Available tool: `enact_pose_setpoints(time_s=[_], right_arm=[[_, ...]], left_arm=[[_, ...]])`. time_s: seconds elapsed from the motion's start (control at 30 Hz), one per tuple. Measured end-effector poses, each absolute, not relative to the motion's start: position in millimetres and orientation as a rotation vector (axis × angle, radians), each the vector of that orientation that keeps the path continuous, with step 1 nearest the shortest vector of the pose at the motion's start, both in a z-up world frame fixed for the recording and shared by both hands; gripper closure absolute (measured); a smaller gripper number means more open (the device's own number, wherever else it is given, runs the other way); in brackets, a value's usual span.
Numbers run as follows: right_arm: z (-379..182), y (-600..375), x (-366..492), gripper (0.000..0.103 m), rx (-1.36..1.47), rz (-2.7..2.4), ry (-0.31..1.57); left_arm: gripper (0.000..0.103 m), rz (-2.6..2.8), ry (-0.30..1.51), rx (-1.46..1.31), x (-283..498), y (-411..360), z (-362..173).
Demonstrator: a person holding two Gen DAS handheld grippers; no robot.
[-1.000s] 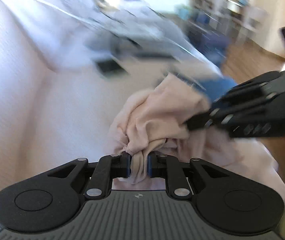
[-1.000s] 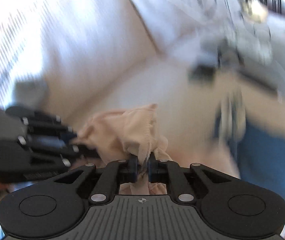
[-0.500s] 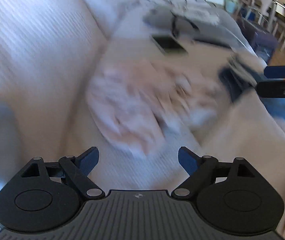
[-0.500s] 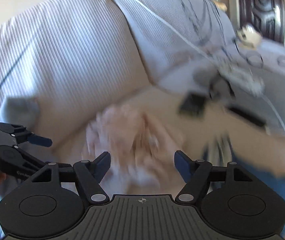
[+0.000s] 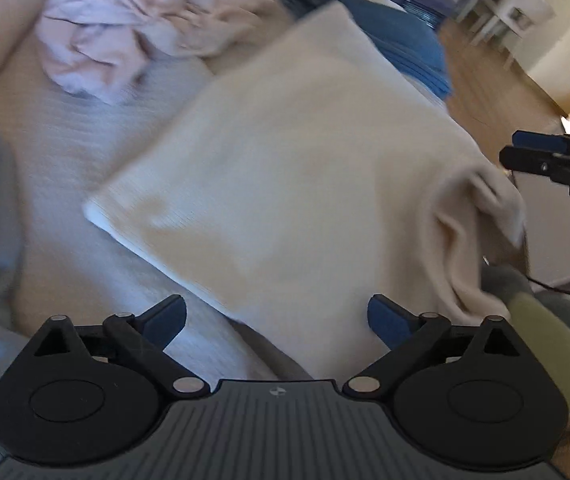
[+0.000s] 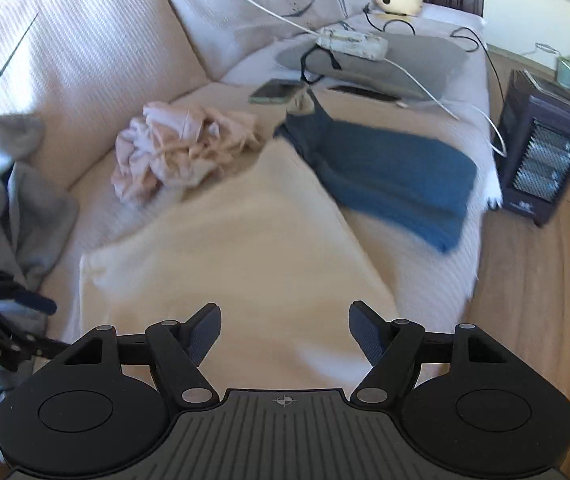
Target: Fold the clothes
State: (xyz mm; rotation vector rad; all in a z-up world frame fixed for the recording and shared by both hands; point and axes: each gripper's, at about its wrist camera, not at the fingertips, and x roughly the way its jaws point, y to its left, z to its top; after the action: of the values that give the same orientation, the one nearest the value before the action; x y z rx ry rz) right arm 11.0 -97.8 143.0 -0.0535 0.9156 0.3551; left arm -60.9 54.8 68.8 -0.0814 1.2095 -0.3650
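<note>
The large cream knitted garment [image 6: 229,248] lies spread flat on the white ribbed sofa [image 6: 85,60], directly in front of both claws and below them. Its long axis runs from the near sofa edge away toward the backrest, a little slanted to the right in the right wrist view. The left claw [image 5: 277,318] is spread wide and its jaws are opening; nothing is between them, and the cream cloth lies under and just ahead. The right claw [image 6: 285,330] is also spread, with nothing pinched, and it hovers over the near end of the same garment. In the left wrist view a bunched fold [image 5: 473,216] sits at the garment's right side, near the right claw, so I judge the right hand is the nearer one for that side. The crumpled pale pink garment [image 6: 181,148] rests farther back, near the backrest and apart from the cream one. The folded blue knitted garment [image 6: 389,172] lies to the right, just beside it.
</note>
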Motion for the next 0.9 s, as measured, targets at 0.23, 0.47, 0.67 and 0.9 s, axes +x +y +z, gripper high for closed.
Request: enact_pose_setpoints(time_s=[0.23, 0.47, 0.67, 0.9], right_arm=[[141.0, -85.0, -31.3, 0.03, -0.155, 0.369, 0.893], [138.2, -48.0, -38.2, 0.03, -0.365, 0.445, 0.824], [113.6, -37.5, -28.9, 0.043, -0.395, 0.43, 0.867], [109.7, -62.8, -26.9, 0.092, -0.288, 0.342, 0.88]], left_arm=[[0.004, -0.397, 1.208, -0.086, -76.6, 38.6, 67.9], [0.002, -0.41, 1.214, -0.057, -84.6, 28.9, 65.8], [0.0, -0.465, 1.257, -0.021, -90.5, 15.7, 56.1], [0.0, -0.566, 1.193, 0.156, -97.7, -24.4, 67.8]])
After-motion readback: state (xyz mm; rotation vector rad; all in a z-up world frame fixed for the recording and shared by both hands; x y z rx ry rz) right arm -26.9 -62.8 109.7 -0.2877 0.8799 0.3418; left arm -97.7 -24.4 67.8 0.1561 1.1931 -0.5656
